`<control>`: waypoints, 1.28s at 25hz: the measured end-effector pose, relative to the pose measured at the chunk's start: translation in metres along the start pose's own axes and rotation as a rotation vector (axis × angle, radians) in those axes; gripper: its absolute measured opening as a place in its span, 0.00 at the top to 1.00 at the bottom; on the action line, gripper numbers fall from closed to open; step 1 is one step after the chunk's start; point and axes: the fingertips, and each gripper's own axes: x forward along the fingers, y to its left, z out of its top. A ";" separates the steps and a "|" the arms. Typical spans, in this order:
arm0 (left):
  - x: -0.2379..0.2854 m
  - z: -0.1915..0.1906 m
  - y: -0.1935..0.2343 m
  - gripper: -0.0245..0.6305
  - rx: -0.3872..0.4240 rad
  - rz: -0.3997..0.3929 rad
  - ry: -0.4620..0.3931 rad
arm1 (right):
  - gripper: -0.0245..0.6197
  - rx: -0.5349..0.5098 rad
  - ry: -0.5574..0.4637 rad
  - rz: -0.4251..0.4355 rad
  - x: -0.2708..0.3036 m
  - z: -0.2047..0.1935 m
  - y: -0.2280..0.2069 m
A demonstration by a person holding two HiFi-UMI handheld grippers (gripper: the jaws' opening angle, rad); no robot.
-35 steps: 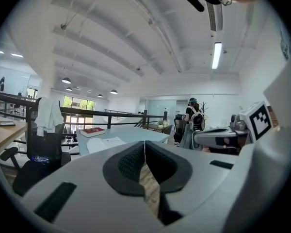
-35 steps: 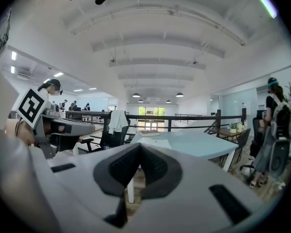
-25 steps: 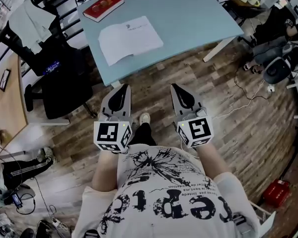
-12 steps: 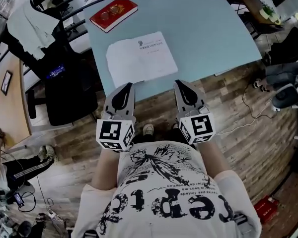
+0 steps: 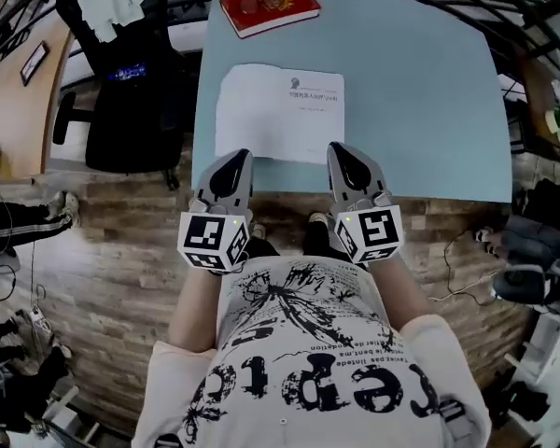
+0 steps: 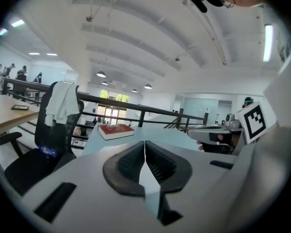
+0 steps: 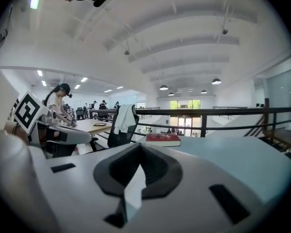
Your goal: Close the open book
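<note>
The open book (image 5: 280,112) lies flat on the light blue table (image 5: 420,91), its white pages up, close to the near edge. A shut red book (image 5: 269,6) lies behind it at the far edge, also seen as the red book (image 6: 115,130) and the red book (image 7: 162,139). My left gripper (image 5: 236,158) hovers at the near table edge by the open book's left corner, shut and empty. My right gripper (image 5: 340,149) hangs by the book's right corner, shut too, holding nothing. From each gripper view the other shows: the right gripper (image 6: 211,135), the left gripper (image 7: 63,132).
A black office chair (image 5: 135,110) with a white garment over its back stands left of the table. A dark railing runs behind the table's far edge. Wooden floor lies under me. Other desks and people are far off at the left.
Both grippers have moved forward from over the floor to the table's near edge. The open book now lies just ahead of their tips. The jaws stayed shut.
</note>
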 end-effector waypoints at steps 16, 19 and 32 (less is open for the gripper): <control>0.042 -0.160 0.031 0.73 -0.594 0.226 0.160 | 0.95 -0.058 0.066 0.270 0.062 -0.075 0.003; 0.049 -0.173 0.049 0.73 -0.753 0.255 0.135 | 0.95 -0.070 0.074 0.280 0.069 -0.083 0.004; 0.075 -0.196 0.093 0.70 -1.206 0.274 -0.008 | 0.95 -0.076 0.107 0.249 0.074 -0.092 -0.012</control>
